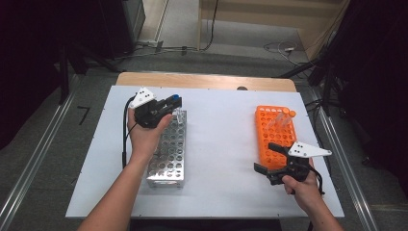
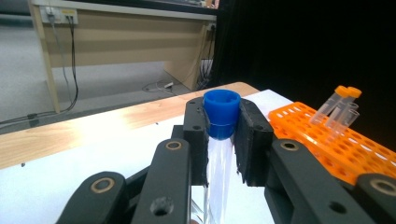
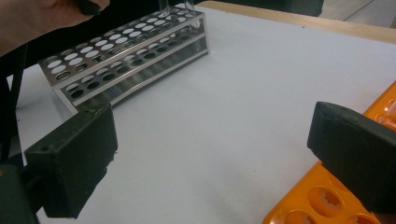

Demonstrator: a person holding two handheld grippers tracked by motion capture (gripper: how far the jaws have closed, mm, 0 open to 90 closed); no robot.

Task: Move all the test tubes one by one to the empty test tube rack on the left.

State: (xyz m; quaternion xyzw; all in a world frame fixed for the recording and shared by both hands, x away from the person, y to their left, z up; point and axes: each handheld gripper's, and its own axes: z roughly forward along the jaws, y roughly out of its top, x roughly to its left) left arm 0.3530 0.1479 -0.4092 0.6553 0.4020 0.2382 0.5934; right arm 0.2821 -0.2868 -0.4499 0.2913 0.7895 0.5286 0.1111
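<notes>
A clear tube with a blue cap (image 2: 221, 109) stands upright between the pads of my left gripper (image 2: 223, 140), which is shut on it just under the cap. From above, my left gripper (image 1: 163, 108) hovers over the far end of the metal tube rack (image 1: 168, 151), the blue cap (image 1: 176, 97) pointing right. My right gripper (image 1: 268, 158) is open with nothing between its jaws, low at the near left corner of the orange tube rack (image 1: 275, 137). In the right gripper view the gripper (image 3: 215, 154) faces the metal rack (image 3: 126, 56) across bare white table, with the orange rack (image 3: 322, 200) at its right jaw.
Two or three orange-capped tubes (image 1: 284, 115) lean in the far end of the orange rack, and they appear as tubes (image 2: 343, 100) in the left gripper view. Both racks rest on a white tabletop (image 1: 221, 159) with a wooden far edge (image 1: 207, 81). Cables lie on the floor beyond.
</notes>
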